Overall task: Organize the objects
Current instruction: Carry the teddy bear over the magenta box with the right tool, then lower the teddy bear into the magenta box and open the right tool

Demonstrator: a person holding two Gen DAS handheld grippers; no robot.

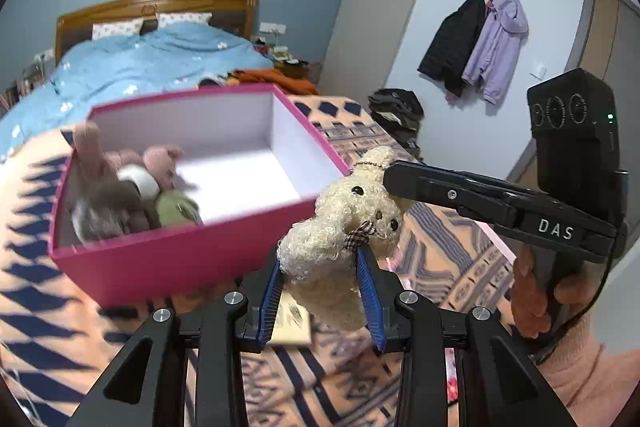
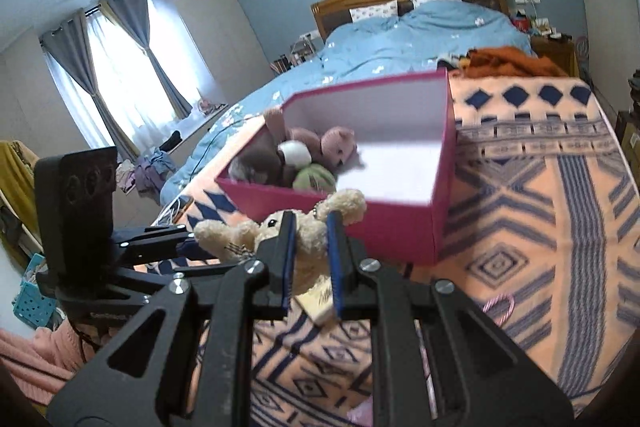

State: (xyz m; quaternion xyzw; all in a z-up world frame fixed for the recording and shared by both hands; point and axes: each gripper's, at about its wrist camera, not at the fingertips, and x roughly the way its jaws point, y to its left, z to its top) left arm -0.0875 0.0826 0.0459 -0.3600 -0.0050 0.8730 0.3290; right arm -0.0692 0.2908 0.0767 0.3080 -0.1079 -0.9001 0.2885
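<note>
The blanket (image 2: 540, 187) covers the bed and carries everything. On it, at twelve o'clock from both grippers, sits the pink box (image 1: 168, 263), open on top, so toys can drop in. Several plush toys (image 1: 132, 187) already lie in its left end; the right half is free. The cream bear (image 1: 344, 227) hangs in the air just in front of the box wall. The left gripper (image 1: 320, 291) is clamped on its body, and the right gripper (image 2: 310, 267) is clamped on its head end, probably to keep the soft toy level.
</note>
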